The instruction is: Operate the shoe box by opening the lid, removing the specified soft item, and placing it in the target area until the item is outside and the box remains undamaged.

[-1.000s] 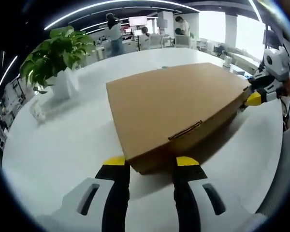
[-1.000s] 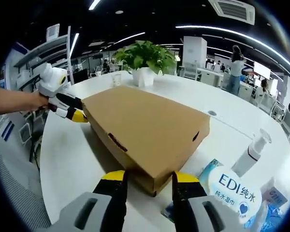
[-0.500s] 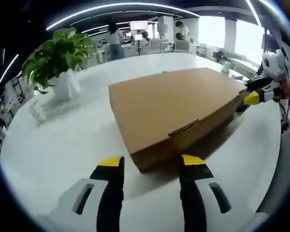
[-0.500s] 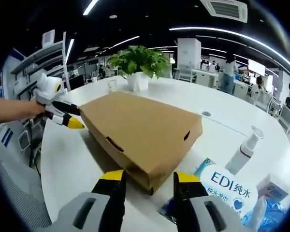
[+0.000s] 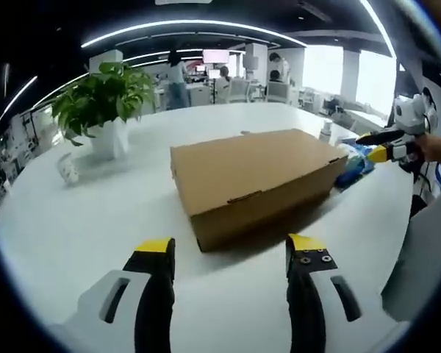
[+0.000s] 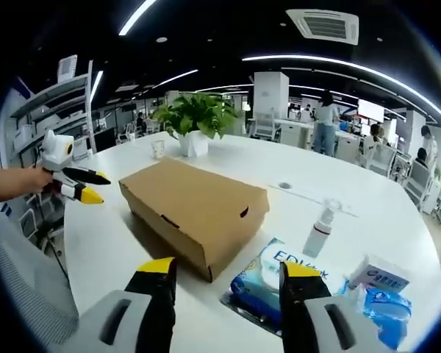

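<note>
A closed brown cardboard shoe box (image 5: 253,180) (image 6: 195,208) lies on the white table (image 5: 73,220), lid down with its tab slot on the near side. My left gripper (image 5: 231,250) is open, a short way back from the box's near corner, nothing between its jaws. My right gripper (image 6: 224,271) is open too, drawn back from the box's other end. Each gripper shows in the other's view, held in a hand: the right one (image 5: 378,153) past the box's far end, the left one (image 6: 81,193) left of the box, both clear of the cardboard.
A potted plant (image 5: 103,99) (image 6: 195,121) and a small cup (image 5: 68,169) stand behind the box. Near my right gripper lie a blue wipes pack (image 6: 268,279), a spray bottle (image 6: 320,228) and a small white box (image 6: 378,276). People and desks fill the background.
Both grippers have pulled back and away from the box's corners, so the box looks smaller and stands free. The jaws have spread a little wider.
</note>
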`<state>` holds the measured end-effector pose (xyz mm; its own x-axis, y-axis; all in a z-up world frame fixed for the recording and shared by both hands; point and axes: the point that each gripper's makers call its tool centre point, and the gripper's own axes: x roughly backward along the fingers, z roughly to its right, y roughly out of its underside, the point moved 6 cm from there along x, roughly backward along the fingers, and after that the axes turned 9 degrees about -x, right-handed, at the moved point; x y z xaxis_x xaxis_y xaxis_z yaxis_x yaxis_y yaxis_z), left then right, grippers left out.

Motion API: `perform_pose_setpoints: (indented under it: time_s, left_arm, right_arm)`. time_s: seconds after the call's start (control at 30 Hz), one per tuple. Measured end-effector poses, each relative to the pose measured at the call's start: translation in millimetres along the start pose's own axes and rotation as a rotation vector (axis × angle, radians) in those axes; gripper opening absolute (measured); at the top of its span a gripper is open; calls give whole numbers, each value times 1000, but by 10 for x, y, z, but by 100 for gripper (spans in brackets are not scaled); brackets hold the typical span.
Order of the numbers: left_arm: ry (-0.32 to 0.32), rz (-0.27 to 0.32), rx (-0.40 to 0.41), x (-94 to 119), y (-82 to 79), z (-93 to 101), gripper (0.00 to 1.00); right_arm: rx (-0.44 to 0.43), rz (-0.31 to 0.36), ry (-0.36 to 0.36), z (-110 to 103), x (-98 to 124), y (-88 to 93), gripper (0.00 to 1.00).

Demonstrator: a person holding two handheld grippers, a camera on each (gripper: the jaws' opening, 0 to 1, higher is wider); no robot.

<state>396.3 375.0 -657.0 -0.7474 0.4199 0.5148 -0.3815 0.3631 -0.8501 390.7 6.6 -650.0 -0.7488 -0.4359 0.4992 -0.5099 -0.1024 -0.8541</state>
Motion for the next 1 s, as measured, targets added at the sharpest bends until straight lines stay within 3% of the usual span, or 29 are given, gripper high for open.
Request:
perform_pose_setpoints:
  time_s: [0.33,0.73,1.0]
  left_arm:
    - [16,52,-12,235,-116,312,72]
    - [24,89,15,470,-184,580,84]
    - [30,87,-7,665,-92,757,93]
  right_arm:
    - [-34,43,89,171,508,109,66]
    - [-40,30,155,212,985,373,81]
    - [-57,44,184,186,1237,525,89]
